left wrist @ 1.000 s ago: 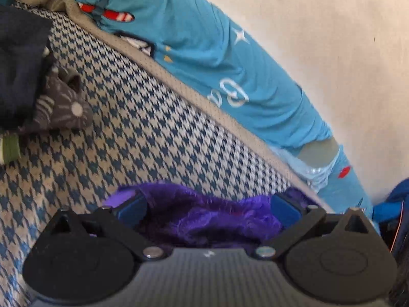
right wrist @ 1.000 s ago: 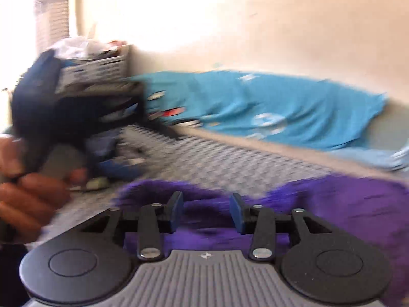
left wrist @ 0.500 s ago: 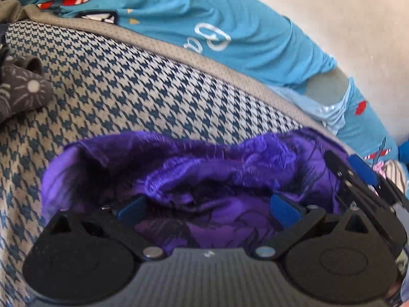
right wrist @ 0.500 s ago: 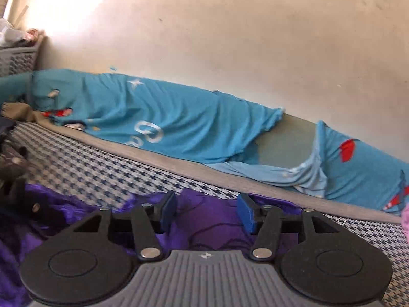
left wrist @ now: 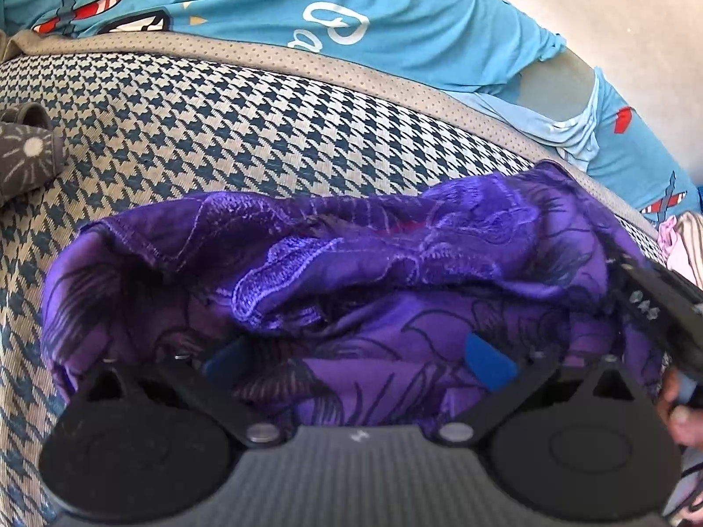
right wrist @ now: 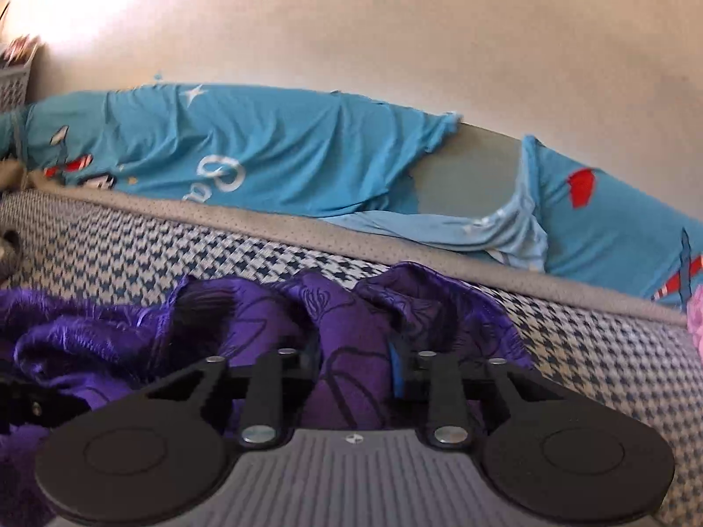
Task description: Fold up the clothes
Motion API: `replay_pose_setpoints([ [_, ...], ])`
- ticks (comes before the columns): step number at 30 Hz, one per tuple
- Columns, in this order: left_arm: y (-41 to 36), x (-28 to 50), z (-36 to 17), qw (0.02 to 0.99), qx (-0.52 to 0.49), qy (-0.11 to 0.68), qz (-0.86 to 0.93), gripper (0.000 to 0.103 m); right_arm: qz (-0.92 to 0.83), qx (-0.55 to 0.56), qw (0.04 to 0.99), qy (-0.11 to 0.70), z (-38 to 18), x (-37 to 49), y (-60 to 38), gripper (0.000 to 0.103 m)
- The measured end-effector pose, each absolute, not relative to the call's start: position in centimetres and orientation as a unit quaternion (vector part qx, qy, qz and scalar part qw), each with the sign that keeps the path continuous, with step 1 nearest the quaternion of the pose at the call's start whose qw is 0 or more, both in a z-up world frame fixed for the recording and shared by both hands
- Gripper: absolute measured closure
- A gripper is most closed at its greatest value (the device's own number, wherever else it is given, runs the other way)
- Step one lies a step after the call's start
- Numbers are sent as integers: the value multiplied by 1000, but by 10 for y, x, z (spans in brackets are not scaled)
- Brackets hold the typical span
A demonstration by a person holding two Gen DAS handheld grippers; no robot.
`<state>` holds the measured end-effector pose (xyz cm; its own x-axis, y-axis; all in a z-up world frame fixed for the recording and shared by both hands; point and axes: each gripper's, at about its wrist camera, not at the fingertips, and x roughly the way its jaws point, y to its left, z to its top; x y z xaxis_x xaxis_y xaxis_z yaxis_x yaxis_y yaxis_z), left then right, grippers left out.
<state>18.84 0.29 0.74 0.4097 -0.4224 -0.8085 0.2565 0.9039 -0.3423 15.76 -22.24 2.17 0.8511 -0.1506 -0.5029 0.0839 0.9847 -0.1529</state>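
A crumpled purple garment [left wrist: 307, 272] with dark line print and embroidery lies on the houndstooth mattress [left wrist: 219, 110]. My left gripper [left wrist: 356, 362] hangs over its near side, jaws wide open, cloth lying loose between them and partly covering the left pad. In the right wrist view the same purple garment [right wrist: 351, 333] has a raised fold standing between the fingers of my right gripper [right wrist: 353, 360]. Its jaws are closing and the fold fills the gap from pad to pad. The right gripper [left wrist: 659, 303] also shows at the right edge of the left wrist view, with a hand below it.
A blue printed sheet [right wrist: 263, 149] lies bunched along the wall behind the mattress. A grey patterned cloth [left wrist: 26, 153] sits at the far left, and pink cloth [right wrist: 696, 320] at the right edge. A laundry basket [right wrist: 13, 83] stands at the far left.
The left gripper has come down over the purple garment, which now fills its view. The right gripper's jaws have narrowed around a fold of it, and its view swung right.
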Motion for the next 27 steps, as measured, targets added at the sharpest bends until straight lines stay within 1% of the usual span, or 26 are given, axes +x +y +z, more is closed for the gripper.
replay_pose_setpoints([
  [8,-5,174,8,841,-58,491,-221,0,-127,-1,964,234,41,113,-255,80],
  [18,-10,149,5,848,-25,473,-240,0,-188,79,949,241,37,52,-279,85],
  [23,-6,137,-1,851,-25,466,-241,0,-193,52,949,245,30,33,-271,86],
  [27,-3,125,-3,858,-16,454,-239,0,-212,80,934,276,20,21,-277,88],
])
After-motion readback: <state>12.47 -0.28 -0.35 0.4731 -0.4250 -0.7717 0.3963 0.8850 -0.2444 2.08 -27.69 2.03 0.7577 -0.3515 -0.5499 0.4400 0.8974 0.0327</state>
